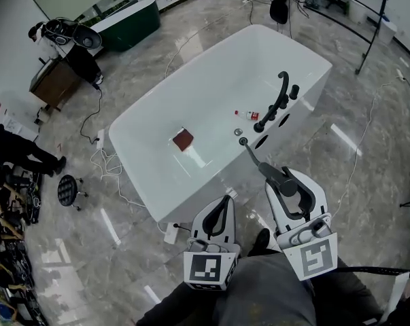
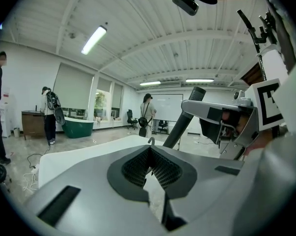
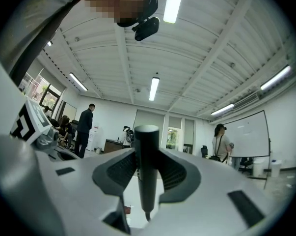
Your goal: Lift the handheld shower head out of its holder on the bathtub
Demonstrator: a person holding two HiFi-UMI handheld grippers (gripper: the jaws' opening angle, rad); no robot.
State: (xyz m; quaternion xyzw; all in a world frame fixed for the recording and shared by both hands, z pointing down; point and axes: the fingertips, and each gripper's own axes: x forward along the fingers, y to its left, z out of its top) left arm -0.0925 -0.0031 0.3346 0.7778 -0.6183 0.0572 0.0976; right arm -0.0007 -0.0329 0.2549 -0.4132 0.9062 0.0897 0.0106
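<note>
The white bathtub (image 1: 150, 175) lies ahead, with black tap fittings (image 1: 281, 97) on its right rim. My right gripper (image 1: 284, 182) is shut on the black stick-shaped shower head (image 1: 278, 175), holding it just off the tub's near right corner. Its hose (image 1: 251, 152) runs back to a fitting on the rim (image 1: 243, 141). In the right gripper view the shower head (image 3: 147, 166) stands upright between the pads (image 3: 119, 171). My left gripper (image 1: 217, 219) hangs beside it, shut and empty; its pads (image 2: 160, 171) meet at the tips. The left gripper view also shows the held shower head (image 2: 184, 124).
A red-brown block (image 1: 183, 139) and a small bottle (image 1: 245, 115) lie in the tub. Cables (image 1: 113, 165) and a power strip trail over the floor at the tub's left. A small black stool (image 1: 68, 189), a dark green tub (image 1: 126, 20) and people stand farther left.
</note>
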